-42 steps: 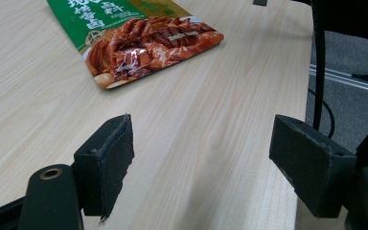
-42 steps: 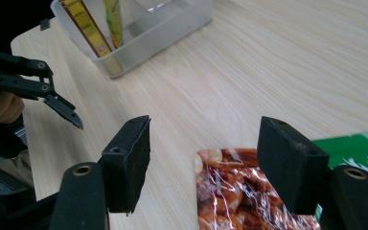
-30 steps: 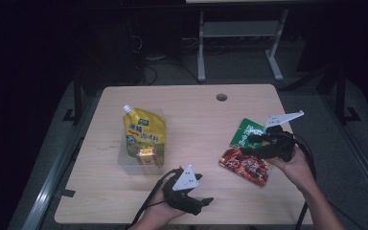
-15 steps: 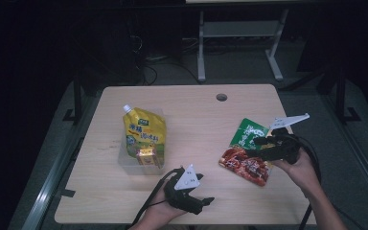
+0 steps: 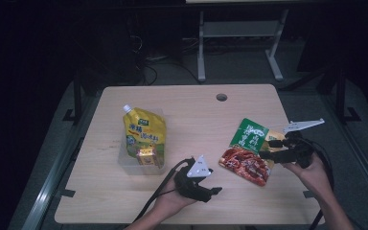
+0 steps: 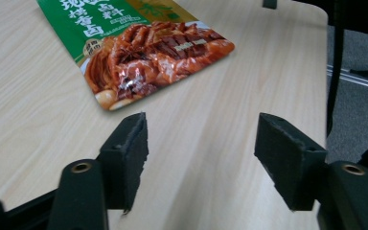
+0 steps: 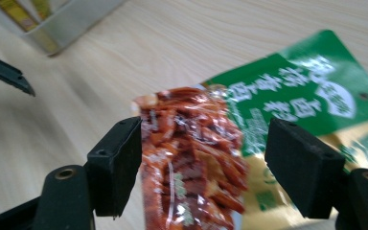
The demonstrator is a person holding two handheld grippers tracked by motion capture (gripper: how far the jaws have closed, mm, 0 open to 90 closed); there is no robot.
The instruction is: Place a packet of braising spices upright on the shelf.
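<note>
A green and red food pouch lies flat at the table's right. My right gripper points left at it, low over the table. In the right gripper view the pouch's red end sits between the jaws; the right pad stands clear of it, and the jaws have just been opening. My left gripper is near the front edge, left of the pouch and aimed at it. Its jaws have just been closing but stand apart over bare wood, with the pouch ahead of them.
A yellow spouted pouch leans in a clear plastic tub at the table's left. A round cable hole is near the far edge. Behind the table stands a white frame on a dark floor. The table's right edge runs close under my right gripper.
My right gripper has drawn back to the right and a little lower, away from the pouch's middle. My left gripper has shifted slightly to the right. The pouch has settled flatter.
</note>
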